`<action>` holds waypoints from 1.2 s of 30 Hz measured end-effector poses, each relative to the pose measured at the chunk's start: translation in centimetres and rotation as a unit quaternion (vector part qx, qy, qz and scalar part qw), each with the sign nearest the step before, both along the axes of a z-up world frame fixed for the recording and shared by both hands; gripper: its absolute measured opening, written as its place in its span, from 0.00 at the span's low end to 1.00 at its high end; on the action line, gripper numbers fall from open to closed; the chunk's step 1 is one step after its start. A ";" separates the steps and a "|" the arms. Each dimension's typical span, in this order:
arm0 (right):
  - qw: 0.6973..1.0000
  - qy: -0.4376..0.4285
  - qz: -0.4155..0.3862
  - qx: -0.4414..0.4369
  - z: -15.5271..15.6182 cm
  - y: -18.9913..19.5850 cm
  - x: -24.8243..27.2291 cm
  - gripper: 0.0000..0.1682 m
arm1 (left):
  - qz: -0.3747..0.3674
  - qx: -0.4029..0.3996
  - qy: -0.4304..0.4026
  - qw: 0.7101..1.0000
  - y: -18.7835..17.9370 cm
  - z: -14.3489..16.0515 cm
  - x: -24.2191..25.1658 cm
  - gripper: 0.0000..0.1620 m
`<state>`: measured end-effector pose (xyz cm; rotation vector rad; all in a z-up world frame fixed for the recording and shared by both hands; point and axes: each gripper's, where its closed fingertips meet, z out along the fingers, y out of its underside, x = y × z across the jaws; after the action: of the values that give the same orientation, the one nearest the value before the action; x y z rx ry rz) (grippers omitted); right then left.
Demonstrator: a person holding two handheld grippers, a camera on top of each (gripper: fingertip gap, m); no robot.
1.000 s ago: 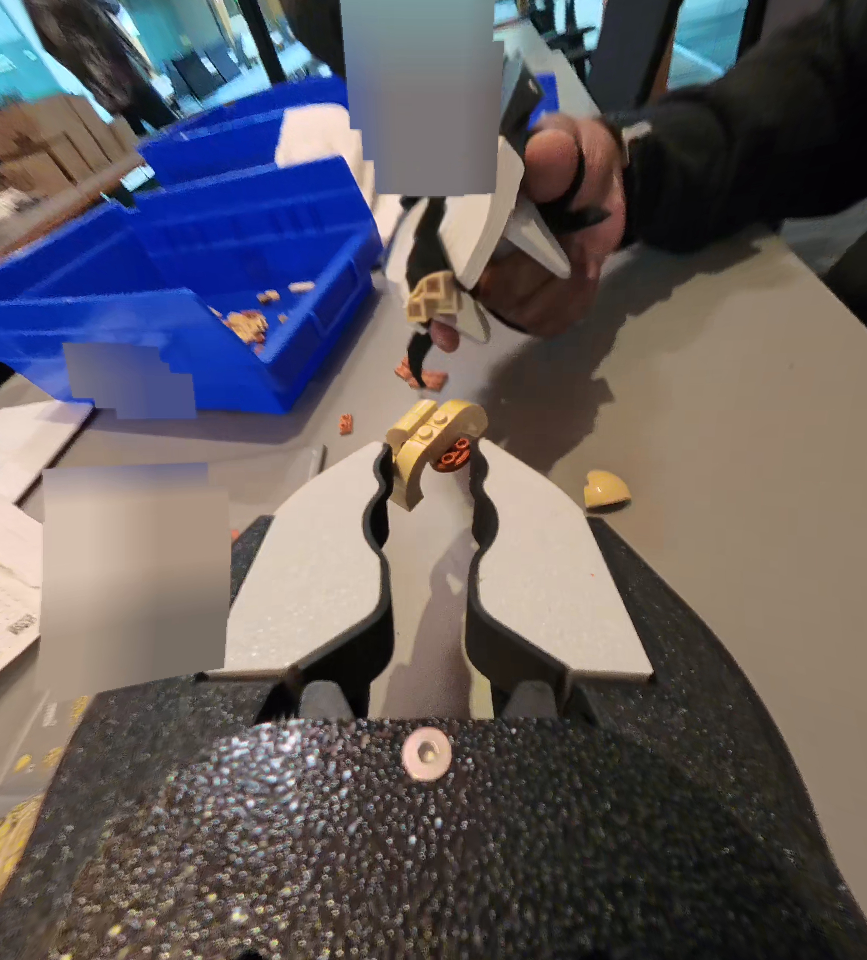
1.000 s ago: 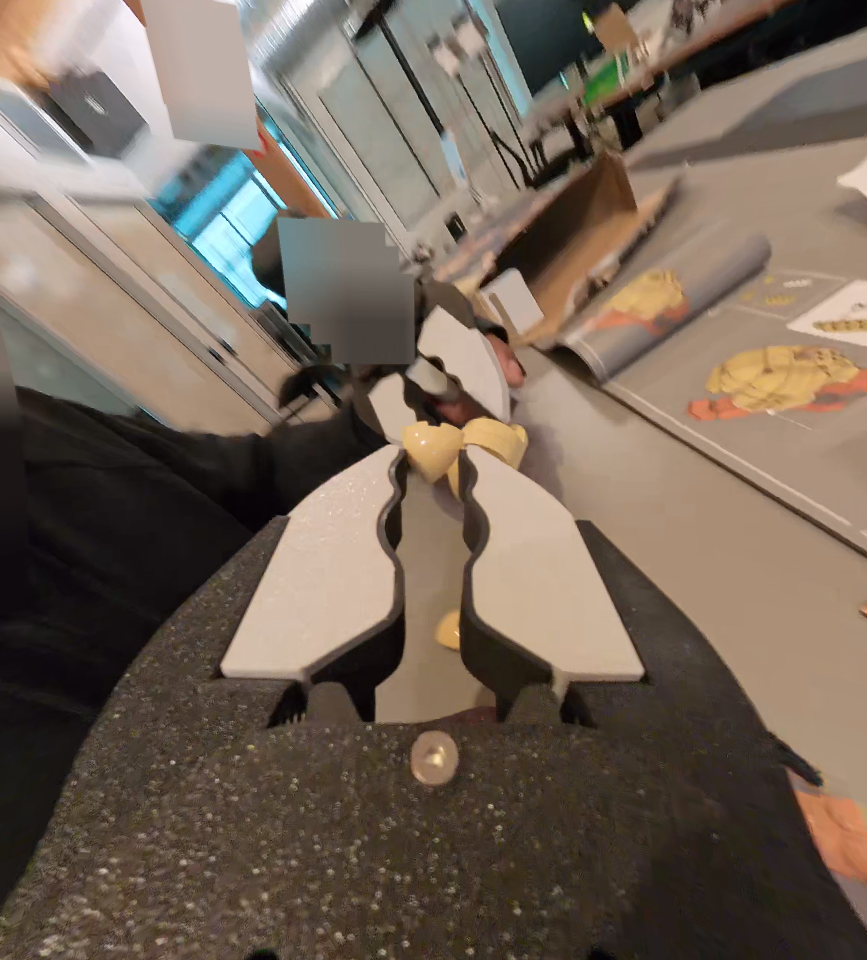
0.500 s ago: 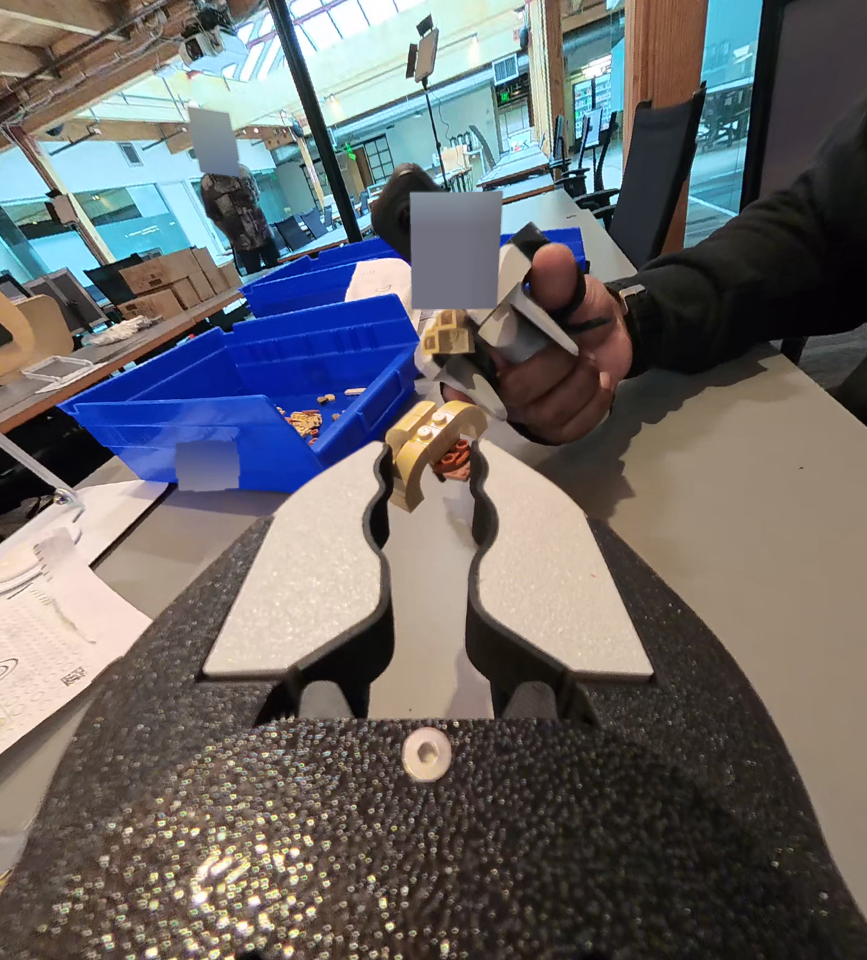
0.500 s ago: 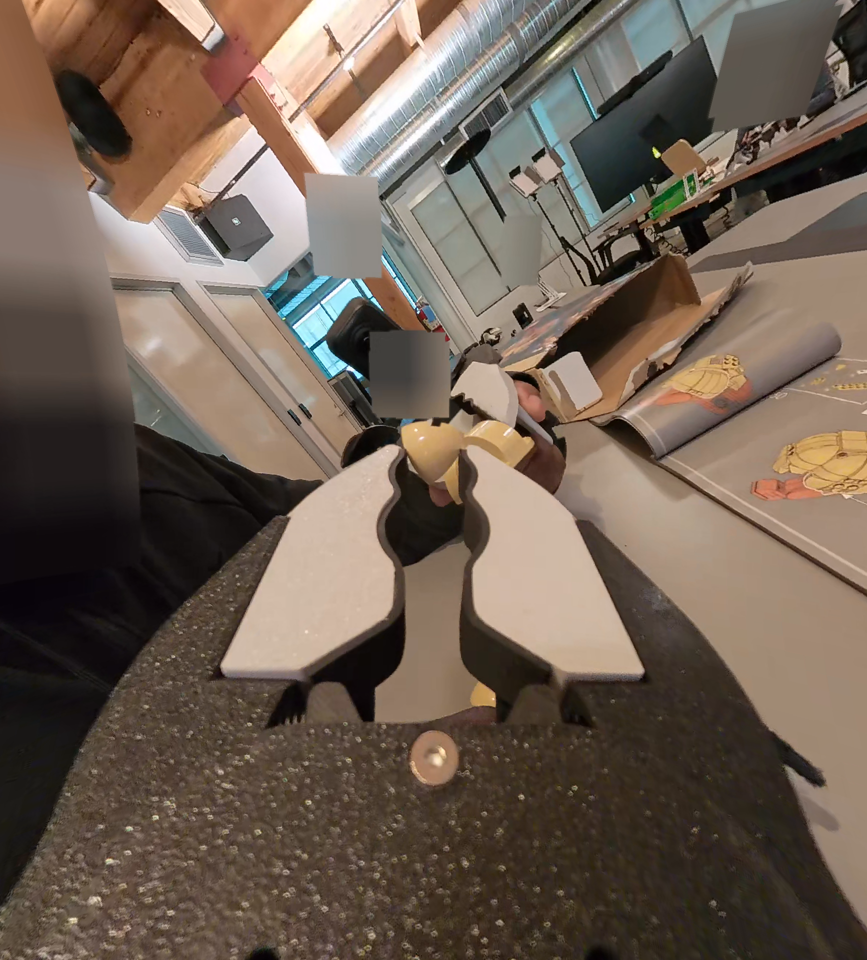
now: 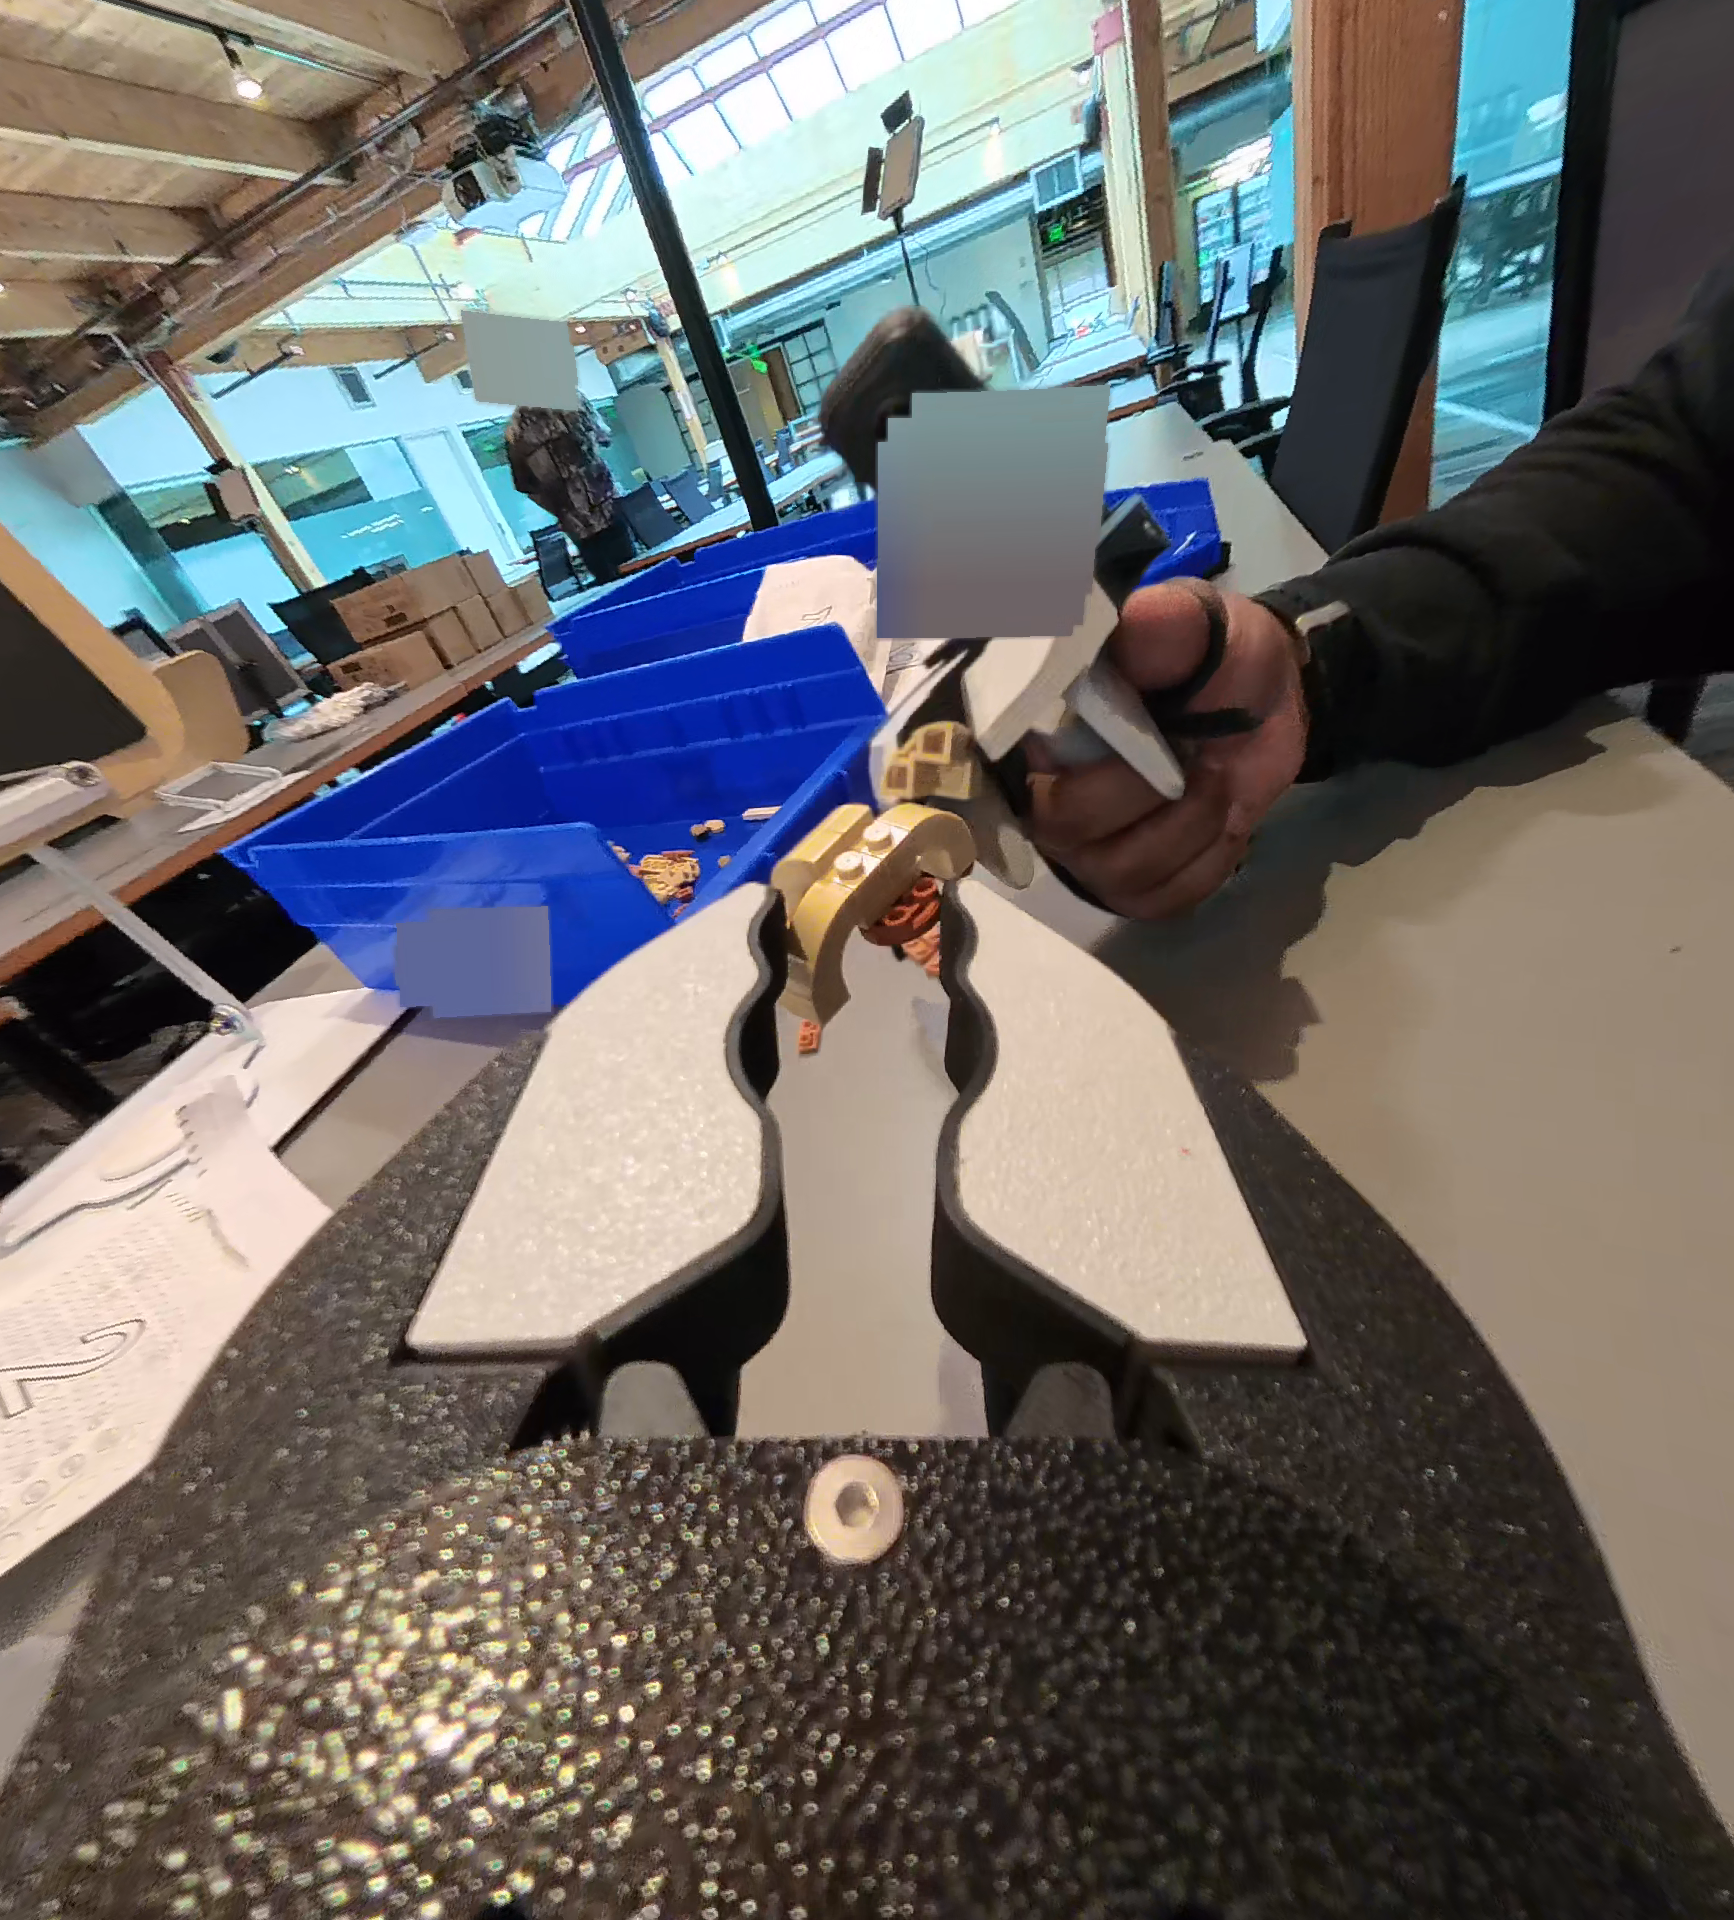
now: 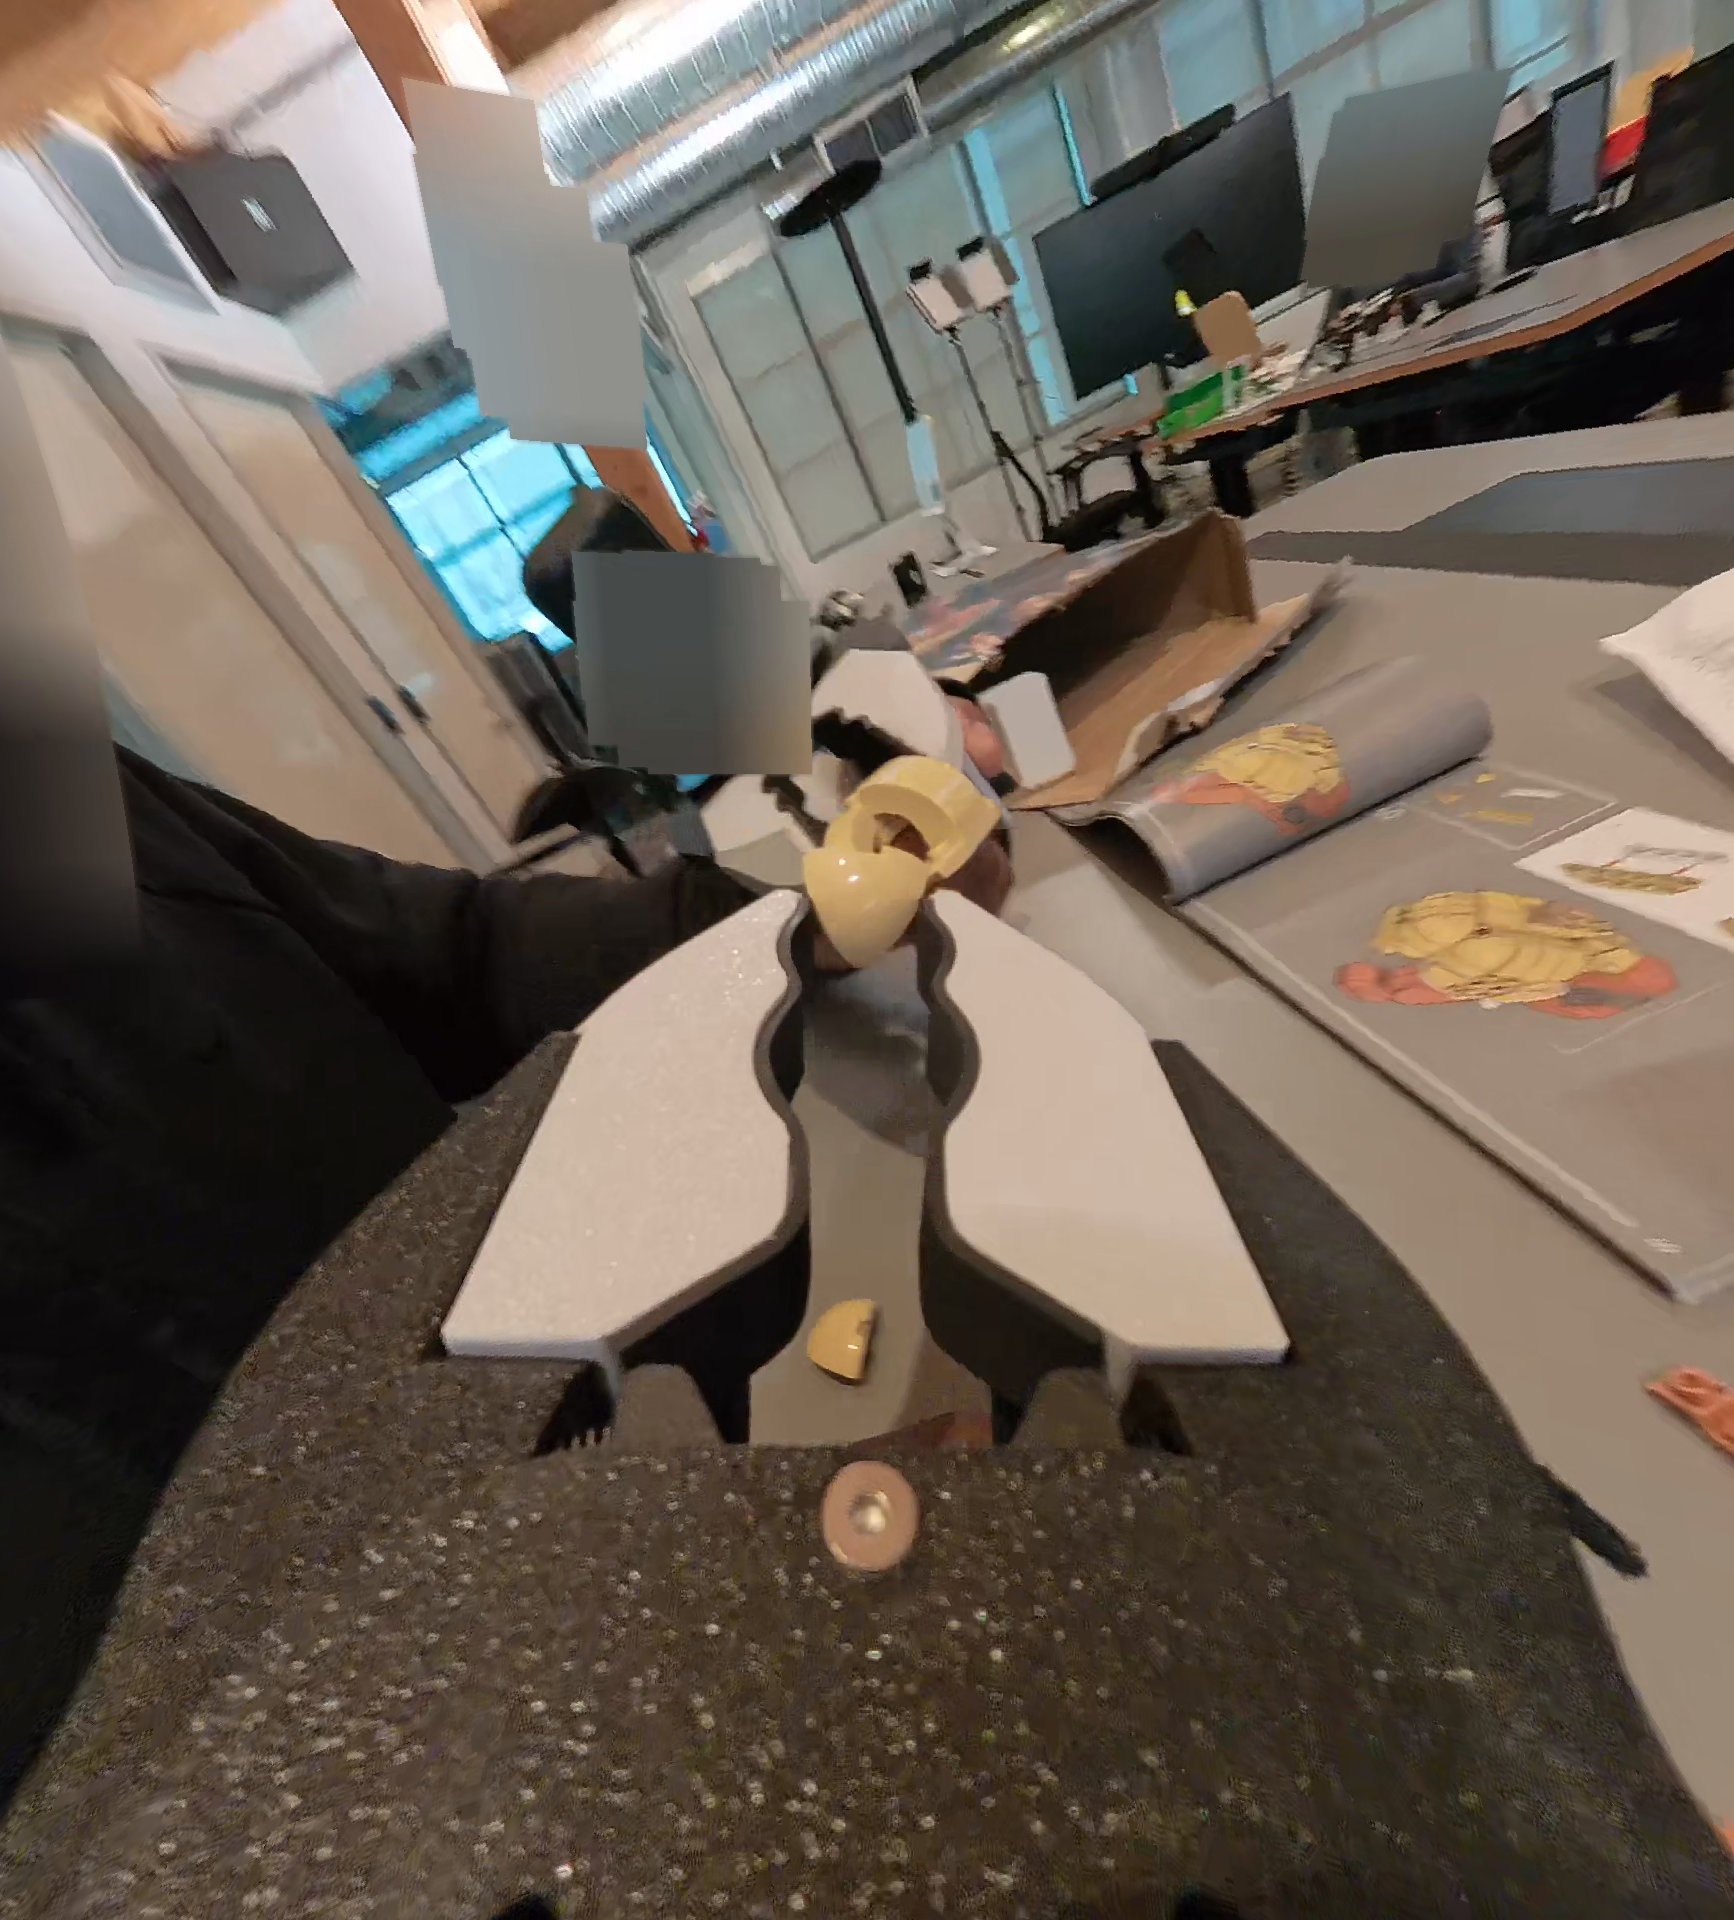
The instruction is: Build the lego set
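My left gripper [image 5: 858,920] is shut on a tan arched lego assembly [image 5: 847,894] with a brown-orange piece inside it, held above the grey table [image 5: 1465,1091]. My right gripper [image 6: 863,930] is shut on a small tan rounded lego piece [image 6: 858,899]. In the left wrist view the right gripper [image 5: 956,769] shows with that piece's hollow underside [image 5: 930,764] just above the assembly's studs. In the right wrist view the arched assembly [image 6: 920,816] sits right behind the rounded piece. Whether the two touch I cannot tell.
Blue bins [image 5: 634,769] with loose pieces stand at the left. A second tan rounded piece [image 6: 842,1340] and an orange plate [image 6: 1725,1439] lie on the table. An open instruction booklet [image 6: 1445,966], torn cardboard [image 6: 1154,634] and printed sheets [image 5: 63,1361] lie around. The grippers are tip to tip, or close to it.
Both grippers have risen from the table and tilted up. The right gripper's piece has come closer to the top of the arched assembly.
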<state>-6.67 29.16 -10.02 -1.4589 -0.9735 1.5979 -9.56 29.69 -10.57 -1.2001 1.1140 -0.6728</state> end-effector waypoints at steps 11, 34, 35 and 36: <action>0.998 0.069 0.002 0.007 2.4 -0.4 0.9 0.11 | 0.043 0.077 0.042 0.995 0.2 -0.1 0.1 0.17; 0.919 0.323 0.103 -0.202 6.4 0.7 4.6 0.11 | 0.041 0.067 0.009 0.997 0.0 1.1 -0.2 0.17; 0.919 0.323 0.103 -0.202 6.4 0.7 4.7 0.11 | 0.040 0.068 0.009 0.997 0.0 1.1 -0.2 0.17; 0.919 0.322 0.102 -0.202 6.4 0.7 4.7 0.11 | 0.040 0.068 0.009 0.997 0.0 1.1 -0.1 0.17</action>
<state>-2.00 29.89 -3.66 -0.9606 -0.4295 2.3287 -9.70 29.68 -9.51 -1.1303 1.1038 -0.5183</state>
